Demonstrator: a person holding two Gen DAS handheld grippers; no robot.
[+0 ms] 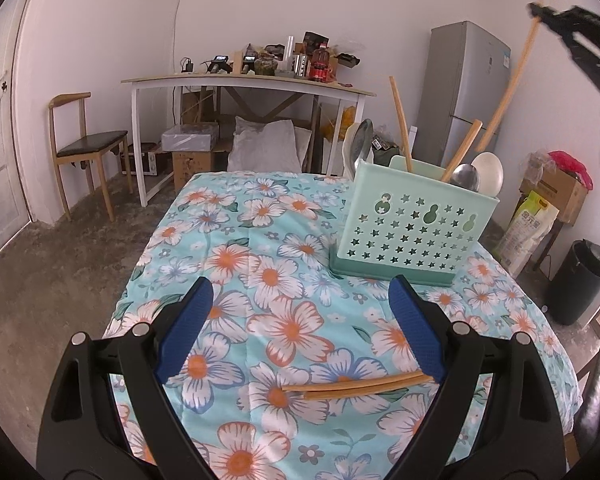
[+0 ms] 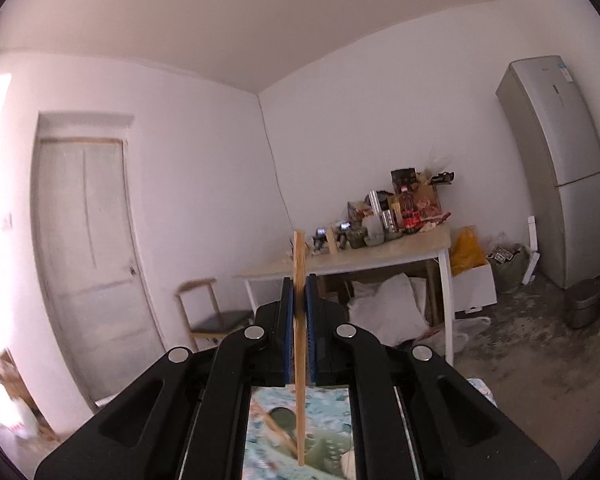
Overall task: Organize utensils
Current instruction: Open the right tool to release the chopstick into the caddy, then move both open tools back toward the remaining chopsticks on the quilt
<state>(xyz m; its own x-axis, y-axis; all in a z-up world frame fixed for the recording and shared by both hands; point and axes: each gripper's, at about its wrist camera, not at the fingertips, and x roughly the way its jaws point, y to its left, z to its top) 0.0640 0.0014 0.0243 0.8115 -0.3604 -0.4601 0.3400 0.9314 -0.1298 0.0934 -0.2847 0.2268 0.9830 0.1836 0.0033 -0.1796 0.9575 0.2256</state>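
Right gripper (image 2: 299,292) clamps chopstick (image 2: 299,344) — above holder (image 1: 412,224).

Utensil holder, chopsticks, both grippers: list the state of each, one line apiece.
Utensil holder: upright on the floral cloth, holding spoons and chopsticks.
Two loose chopsticks: lying flat on the cloth, side by side.
Held chopstick: upright, clamped.
Left gripper: open, empty.
Right gripper: shut on the held chopstick.
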